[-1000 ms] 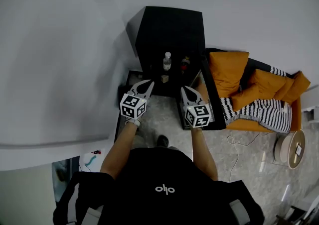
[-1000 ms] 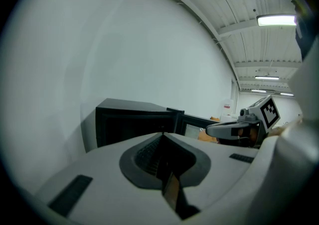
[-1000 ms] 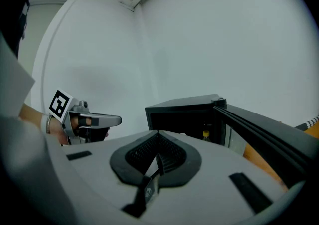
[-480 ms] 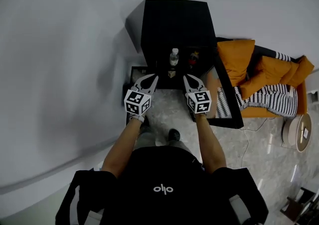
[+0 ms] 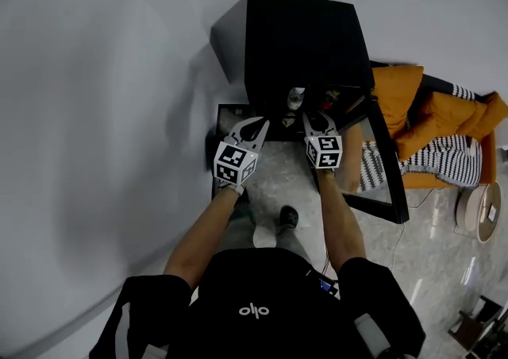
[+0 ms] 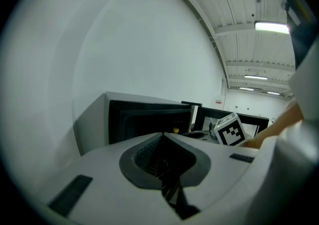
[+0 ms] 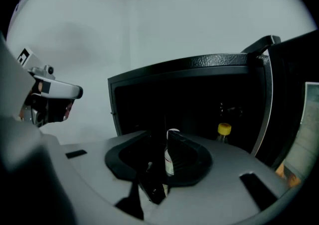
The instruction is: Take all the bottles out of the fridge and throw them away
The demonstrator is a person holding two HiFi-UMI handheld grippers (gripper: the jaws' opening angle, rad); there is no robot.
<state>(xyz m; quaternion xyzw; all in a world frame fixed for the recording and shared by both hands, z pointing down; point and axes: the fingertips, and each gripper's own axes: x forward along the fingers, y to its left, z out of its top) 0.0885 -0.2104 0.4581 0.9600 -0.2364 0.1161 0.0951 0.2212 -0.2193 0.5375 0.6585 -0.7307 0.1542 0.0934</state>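
The white-capped bottle (image 7: 170, 163) stands inside the open fridge (image 5: 305, 40), framed but untouched between the right gripper's (image 7: 160, 134) jaws. These have just been opening, apparently to take it. The left gripper (image 6: 163, 134), jaws together, waits alongside.

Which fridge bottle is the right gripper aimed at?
The clear white-capped plastic bottle, framed beyond the right gripper's jaws, which have just been opening, empty; the yellow-capped bottle stands to its right.

Head cam: high up, facing steeply down on fridge (image 5: 305, 40) & floor (image 5: 278, 183). Left gripper cam: low, approx level, near, facing the fridge front from its left. Right gripper cam: closer, straight into the open fridge. All 3 share the fridge.
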